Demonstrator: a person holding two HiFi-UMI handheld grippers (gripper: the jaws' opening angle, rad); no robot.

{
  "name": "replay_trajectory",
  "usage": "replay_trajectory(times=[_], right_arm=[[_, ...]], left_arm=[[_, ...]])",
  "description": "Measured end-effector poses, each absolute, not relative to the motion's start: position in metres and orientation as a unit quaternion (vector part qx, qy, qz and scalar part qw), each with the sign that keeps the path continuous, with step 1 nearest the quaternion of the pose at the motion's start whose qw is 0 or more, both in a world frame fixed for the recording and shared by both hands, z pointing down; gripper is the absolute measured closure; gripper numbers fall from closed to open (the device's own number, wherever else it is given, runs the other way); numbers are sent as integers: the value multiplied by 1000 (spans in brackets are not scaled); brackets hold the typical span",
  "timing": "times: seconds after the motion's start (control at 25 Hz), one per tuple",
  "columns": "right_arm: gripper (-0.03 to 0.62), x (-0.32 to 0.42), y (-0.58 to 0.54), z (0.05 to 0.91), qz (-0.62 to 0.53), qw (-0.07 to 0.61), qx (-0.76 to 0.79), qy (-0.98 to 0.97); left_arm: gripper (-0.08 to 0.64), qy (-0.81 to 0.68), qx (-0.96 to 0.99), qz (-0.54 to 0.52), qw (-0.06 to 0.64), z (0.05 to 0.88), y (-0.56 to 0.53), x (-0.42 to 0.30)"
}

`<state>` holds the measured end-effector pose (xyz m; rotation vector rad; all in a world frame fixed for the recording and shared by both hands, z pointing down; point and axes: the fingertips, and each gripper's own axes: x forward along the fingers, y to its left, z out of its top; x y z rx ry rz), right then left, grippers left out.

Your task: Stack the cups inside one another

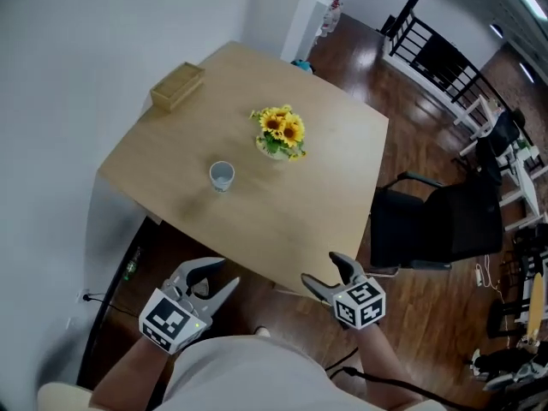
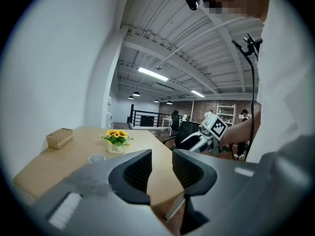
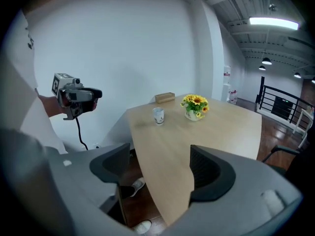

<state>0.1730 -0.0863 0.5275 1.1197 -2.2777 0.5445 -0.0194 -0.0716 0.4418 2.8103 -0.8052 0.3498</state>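
Both claws sit low at the bottom of the head view, off the near edge of the bench (image 1: 282, 221) and close to the person's body. Prob. a ready/rest pose, since nothing's within reach there. Left claw (image 1: 224, 274): per left gripper view the jaws stand a narrow gap apart w/ nothing between, so released. Right claw (image 1: 318, 268): jaws spread wide, empty, only bench edge and floor showing thru the gap.

Only one cup (image 1: 222, 176) shows, upright at centre-left of the bench, well apart from both claws. Can't tell if it's a single cup or several already nested. Sunflower pot (image 1: 280, 135) stands near it, up and to the right; wooden box (image 1: 177, 86) is at the upper-left corner.

Judgement: stacking is either done or not under way, as there's no 2nd loose cup to fetch.
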Motion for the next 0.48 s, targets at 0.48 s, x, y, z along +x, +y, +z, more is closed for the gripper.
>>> replay_trajectory(times=[0.48], right_arm=[[215, 266, 84, 502, 211, 220, 349, -886]], left_arm=[[422, -297, 933, 166, 114, 451, 76, 83]])
